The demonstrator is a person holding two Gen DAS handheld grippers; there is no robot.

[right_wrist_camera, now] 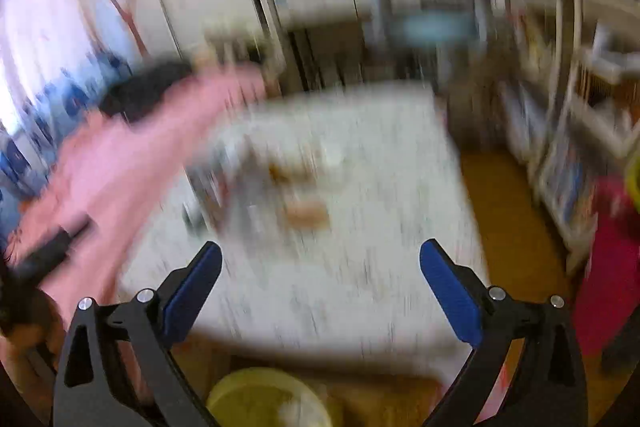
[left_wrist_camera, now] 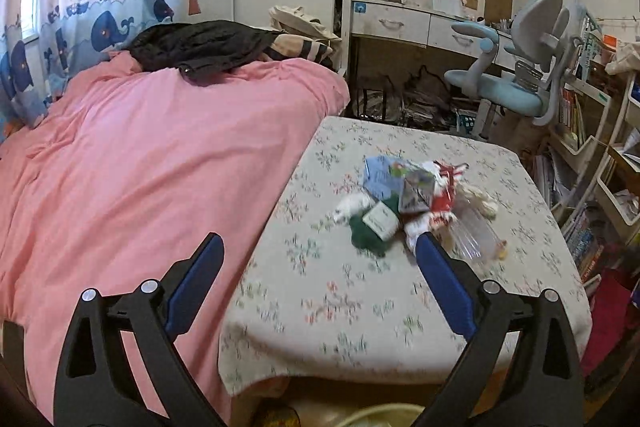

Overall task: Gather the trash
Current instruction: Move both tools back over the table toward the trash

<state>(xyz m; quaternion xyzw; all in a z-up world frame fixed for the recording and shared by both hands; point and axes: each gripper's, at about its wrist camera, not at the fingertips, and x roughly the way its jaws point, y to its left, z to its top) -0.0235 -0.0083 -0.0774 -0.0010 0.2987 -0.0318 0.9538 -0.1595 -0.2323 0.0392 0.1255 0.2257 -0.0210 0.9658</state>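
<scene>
Hovering short of the trash pile (left_wrist_camera: pixel 416 203) on the floral table (left_wrist_camera: pixel 360 307), left gripper (left_wrist_camera: pixel 320 247) and right gripper (right_wrist_camera: pixel 320 255) both spread wide, empty. Risking a scatter off the edge if swept in fast, given heavy blur in the right view; could also miss the yellow bin (right_wrist_camera: pixel 264 399) below.

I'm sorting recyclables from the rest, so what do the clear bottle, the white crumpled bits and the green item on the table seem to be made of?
Clear bottle: looks like thin, glossy plastic; the floral cloth shows through it. White crumpled bits: probably tissue or soft paper, matte and wrinkled. Green item: dark, dull and soft-looking, maybe fabric or a wrapper; blur leaves it open. Its pale label looks like paper.
</scene>
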